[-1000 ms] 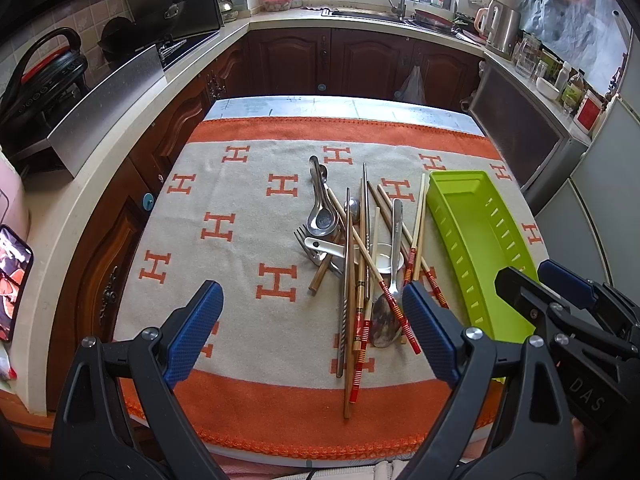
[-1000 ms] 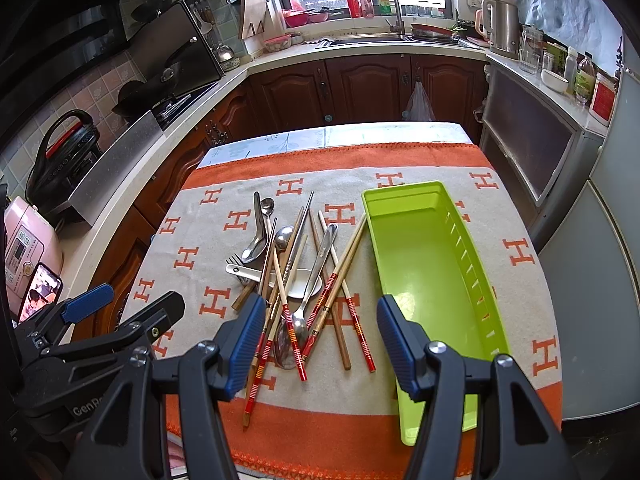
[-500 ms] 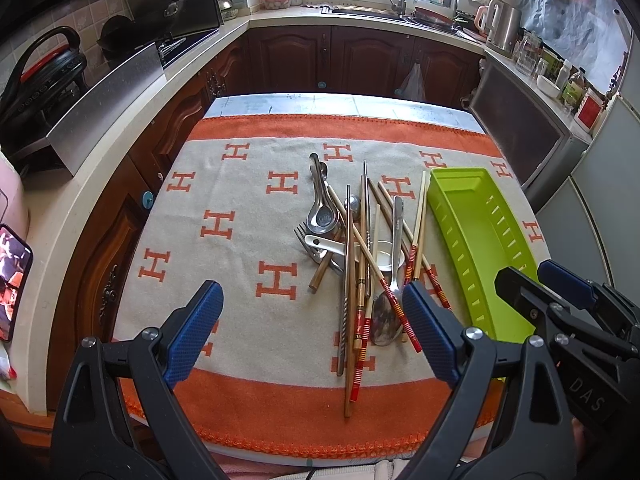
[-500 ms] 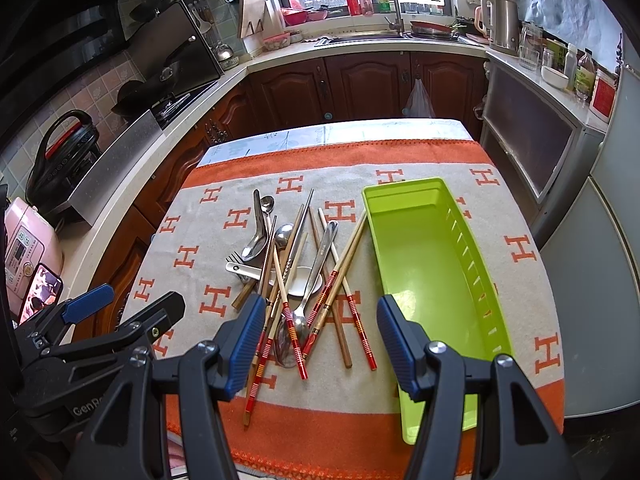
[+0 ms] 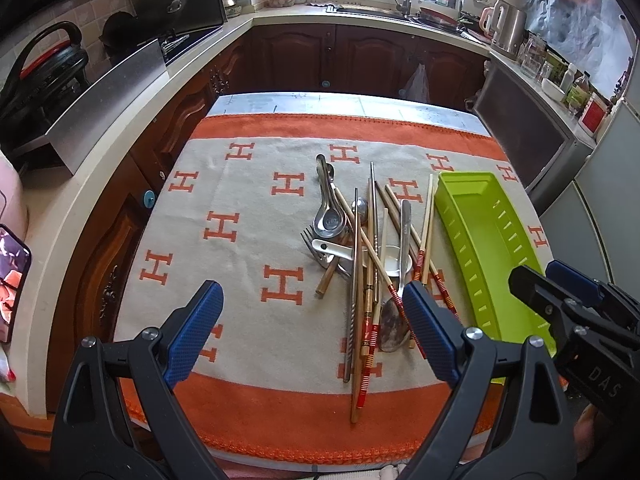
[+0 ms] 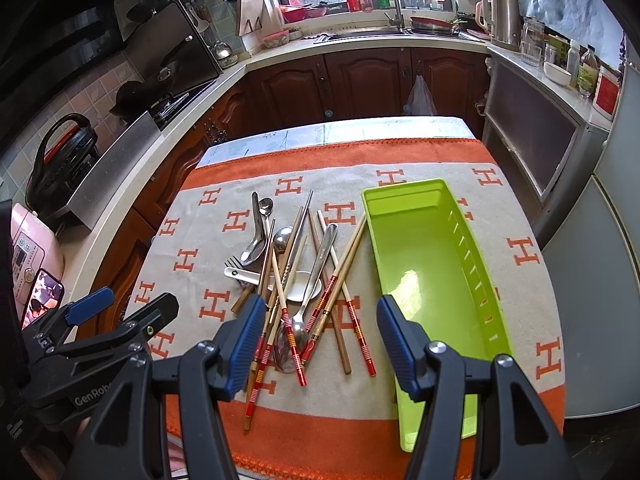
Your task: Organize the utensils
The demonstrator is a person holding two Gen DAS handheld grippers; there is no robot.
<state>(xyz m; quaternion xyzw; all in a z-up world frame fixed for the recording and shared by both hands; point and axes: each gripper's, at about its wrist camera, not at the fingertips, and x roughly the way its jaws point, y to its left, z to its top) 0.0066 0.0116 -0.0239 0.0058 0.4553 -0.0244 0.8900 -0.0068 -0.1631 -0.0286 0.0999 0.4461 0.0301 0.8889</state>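
Utensil pile beside an empty green tray, both grippers spread and holding nothing.

On the orange-bordered cloth [image 6: 516, 216], the green tray [image 6: 424, 240] fills right of centre, long axis running away from the camera; the utensil pile [image 6: 296, 280] lies parallel just left of it. The right gripper [image 6: 320, 344] hovers above the pile's near ends; the left gripper [image 5: 312, 332] is lower left, farther off.

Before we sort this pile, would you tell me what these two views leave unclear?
- Near end of the green tray: covered by the right gripper in the right view and by both grippers in the left view.
- Fork: handle buried under chopsticks, both views.
- Spoon bowl: partly behind the right gripper's finger.
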